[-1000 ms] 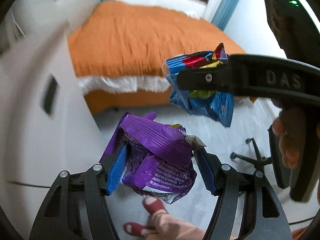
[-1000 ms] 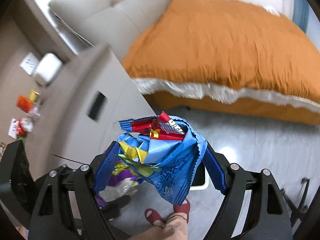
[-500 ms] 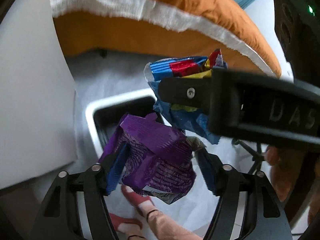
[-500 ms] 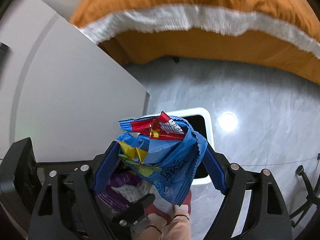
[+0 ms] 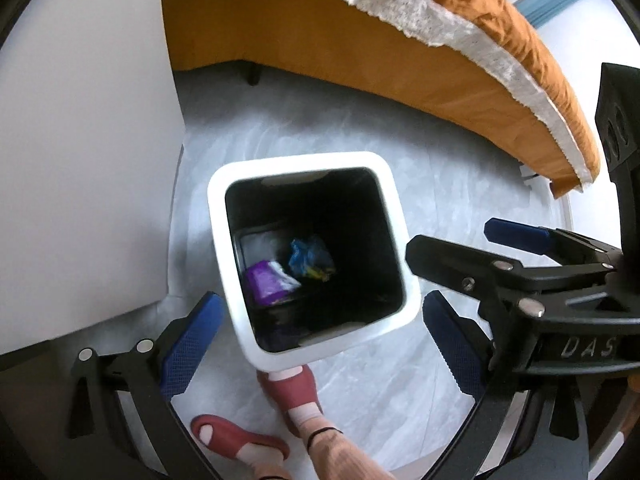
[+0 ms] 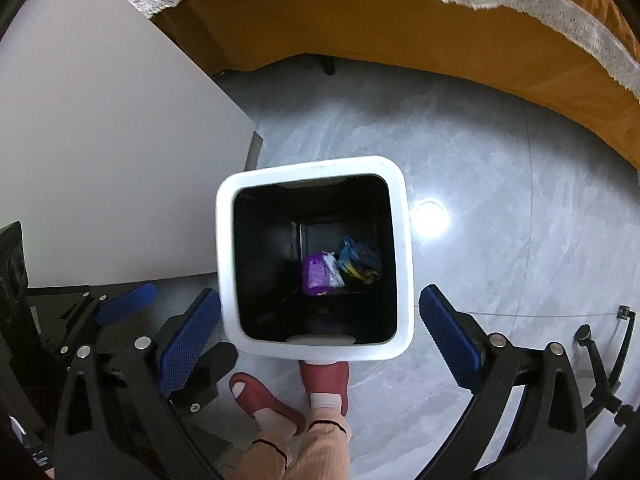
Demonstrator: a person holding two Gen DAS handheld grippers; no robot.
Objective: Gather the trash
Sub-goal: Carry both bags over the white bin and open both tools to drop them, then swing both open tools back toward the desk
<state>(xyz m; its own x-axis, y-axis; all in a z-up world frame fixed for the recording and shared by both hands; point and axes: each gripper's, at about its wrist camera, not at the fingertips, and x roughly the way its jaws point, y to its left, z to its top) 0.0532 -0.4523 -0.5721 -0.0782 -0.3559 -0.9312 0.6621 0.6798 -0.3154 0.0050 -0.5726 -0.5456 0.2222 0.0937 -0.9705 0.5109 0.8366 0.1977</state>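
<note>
A white-rimmed bin [image 5: 392, 216] [image 6: 404, 240] with a black inside stands on the grey floor below both grippers. A purple wrapper [image 5: 266, 280] [image 6: 316, 274] and a blue wrapper [image 5: 310, 256] [image 6: 354, 258] lie side by side at its bottom. My left gripper [image 5: 316, 344] is open and empty above the bin's near edge. My right gripper [image 6: 320, 336] is open and empty above the bin; it also shows at the right of the left wrist view [image 5: 500, 256].
An orange bed [image 5: 400, 52] [image 6: 400, 24] with a white fringe runs across the back. A white cabinet side [image 5: 80, 160] [image 6: 100, 160] stands left of the bin. The person's feet in red slippers [image 5: 294, 392] [image 6: 324, 380] are at the bin's near edge. A chair base [image 6: 600, 360] is at the right.
Both grippers opened over the bin. The purple wrapper left the left gripper and the blue wrapper left the right one; both now lie at the bin's bottom.
</note>
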